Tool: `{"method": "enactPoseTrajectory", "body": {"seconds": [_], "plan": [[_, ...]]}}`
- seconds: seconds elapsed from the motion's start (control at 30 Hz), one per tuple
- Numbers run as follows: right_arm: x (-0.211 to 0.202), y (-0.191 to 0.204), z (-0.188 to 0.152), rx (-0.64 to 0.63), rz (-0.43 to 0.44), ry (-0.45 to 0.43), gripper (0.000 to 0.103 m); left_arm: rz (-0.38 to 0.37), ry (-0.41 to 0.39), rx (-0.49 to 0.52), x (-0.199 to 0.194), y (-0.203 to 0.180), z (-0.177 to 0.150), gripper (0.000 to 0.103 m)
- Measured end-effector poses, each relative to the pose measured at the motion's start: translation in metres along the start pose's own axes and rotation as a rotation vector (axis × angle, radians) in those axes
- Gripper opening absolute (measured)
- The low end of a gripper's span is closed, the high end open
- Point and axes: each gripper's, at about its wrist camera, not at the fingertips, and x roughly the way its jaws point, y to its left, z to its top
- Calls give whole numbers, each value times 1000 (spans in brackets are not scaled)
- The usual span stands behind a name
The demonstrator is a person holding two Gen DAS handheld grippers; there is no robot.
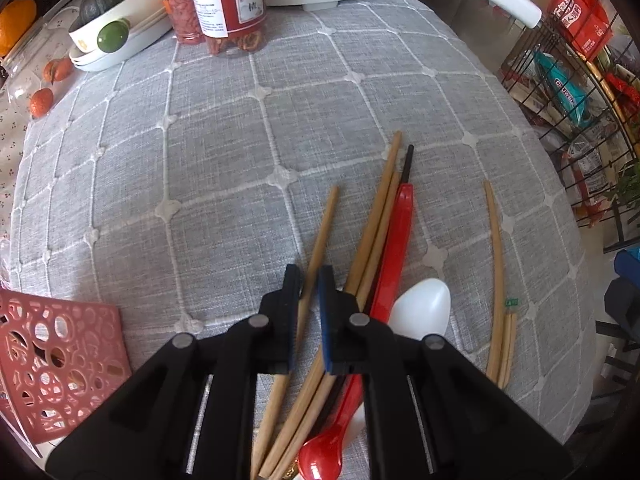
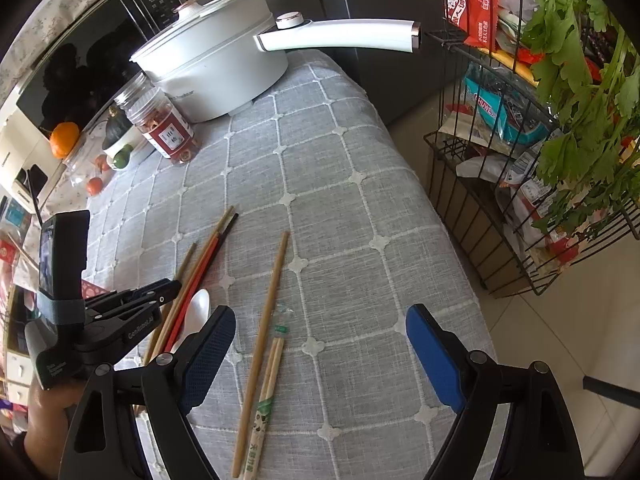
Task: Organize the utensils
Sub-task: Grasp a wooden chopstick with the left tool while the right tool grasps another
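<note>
The single chopstick [image 1: 320,240] is a thin, light brown wooden stick. It lies on the grey checked tablecloth [image 1: 220,140], and the left gripper [image 1: 309,280] has its two fingers pinched almost together around it. Beside it lie two more brown chopsticks [image 1: 378,216], one red spoon [image 1: 394,248], one white spoon [image 1: 422,308] and one black stick [image 1: 408,162]. The right gripper [image 2: 320,320] is wide open and holds nothing (a long chopstick [image 2: 266,308] and a wrapped pair [image 2: 268,384] lie below it). A white pot [image 2: 216,68], a jar [image 2: 168,128] and a wire rack [image 2: 500,200] stand nearby. A pink basket [image 1: 56,352] sits left.
</note>
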Motion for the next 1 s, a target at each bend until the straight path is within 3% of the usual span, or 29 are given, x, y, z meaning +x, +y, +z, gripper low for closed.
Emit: {"method": "enactPoseTrajectory", "body": {"seconds": [0.2,0.4,0.6,0.77,0.9,1.0], "plan": [[10,0,1,14,3,27,88,43,-74,75,-24,-14,-8,9],[26,1,2,39,10,53,88,6,-196,88,-89,-6,-28,7],[47,14,6,33,76,60,88,-41,-284,75,-144,16,-66,7],[62,37,6,-52,25,55,72,-80,-333,26,-175,39,-93,7],[76,50,5,-93,-24,72,54,-88,-377,-18,-183,58,-112,7],[82,59,3,-121,-79,60,47,-129,-383,-76,-185,73,-116,7]]}}
